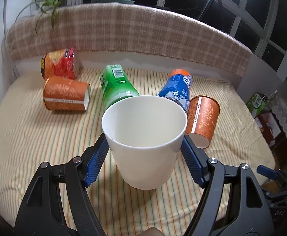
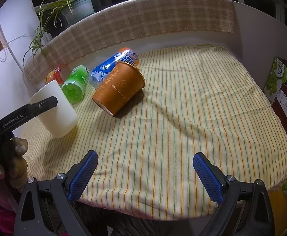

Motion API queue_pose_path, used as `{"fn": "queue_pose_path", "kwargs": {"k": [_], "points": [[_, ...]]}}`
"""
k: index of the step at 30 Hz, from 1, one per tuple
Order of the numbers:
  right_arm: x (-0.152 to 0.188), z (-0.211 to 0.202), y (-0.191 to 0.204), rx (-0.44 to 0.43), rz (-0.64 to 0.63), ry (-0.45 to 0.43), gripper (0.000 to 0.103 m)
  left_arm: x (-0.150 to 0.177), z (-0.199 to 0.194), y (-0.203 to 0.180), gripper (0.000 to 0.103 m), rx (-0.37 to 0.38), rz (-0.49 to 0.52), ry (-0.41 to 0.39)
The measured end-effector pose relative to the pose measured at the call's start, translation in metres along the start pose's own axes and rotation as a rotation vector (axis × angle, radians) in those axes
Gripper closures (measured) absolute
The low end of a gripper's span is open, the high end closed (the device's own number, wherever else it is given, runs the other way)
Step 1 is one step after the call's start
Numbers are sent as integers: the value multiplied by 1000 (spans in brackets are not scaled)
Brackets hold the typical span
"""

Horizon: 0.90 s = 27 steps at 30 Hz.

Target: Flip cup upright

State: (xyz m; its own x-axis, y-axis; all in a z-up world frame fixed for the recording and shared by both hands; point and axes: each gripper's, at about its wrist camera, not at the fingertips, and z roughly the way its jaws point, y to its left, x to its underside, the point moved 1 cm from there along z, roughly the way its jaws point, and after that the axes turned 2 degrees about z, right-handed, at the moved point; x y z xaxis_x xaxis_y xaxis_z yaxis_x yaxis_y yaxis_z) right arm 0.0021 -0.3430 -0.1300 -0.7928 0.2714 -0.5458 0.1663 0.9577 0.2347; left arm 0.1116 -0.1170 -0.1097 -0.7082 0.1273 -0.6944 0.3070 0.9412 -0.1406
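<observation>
A white cup stands mouth up on the striped cloth, between the blue pads of my left gripper. The pads touch its sides just below the rim. It also shows in the right wrist view at the left, upright, with the left gripper's black finger across it. My right gripper is open and empty over the cloth's near edge. An orange paper cup lies on its side; in the left wrist view it lies right of the white cup. A second orange cup lies on its side at the left.
A green can, a blue can and a red-orange can lie on the cloth behind the cups. A plaid-covered ledge runs along the back. A potted plant stands above it. Boxes stand right of the table.
</observation>
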Motion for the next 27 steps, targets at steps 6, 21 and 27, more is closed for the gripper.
{"fn": "queue_pose_path", "kwargs": {"k": [6, 21, 27], "points": [[0, -2, 3, 10, -14, -13, 4, 3, 0, -6, 27, -36, 45, -31], [-1, -4, 11, 12, -27, -24, 4, 20, -3, -7, 27, -13, 69, -3], [0, -5, 15, 8, -33, -27, 4, 24, -6, -6, 27, -4, 66, 1]]}}
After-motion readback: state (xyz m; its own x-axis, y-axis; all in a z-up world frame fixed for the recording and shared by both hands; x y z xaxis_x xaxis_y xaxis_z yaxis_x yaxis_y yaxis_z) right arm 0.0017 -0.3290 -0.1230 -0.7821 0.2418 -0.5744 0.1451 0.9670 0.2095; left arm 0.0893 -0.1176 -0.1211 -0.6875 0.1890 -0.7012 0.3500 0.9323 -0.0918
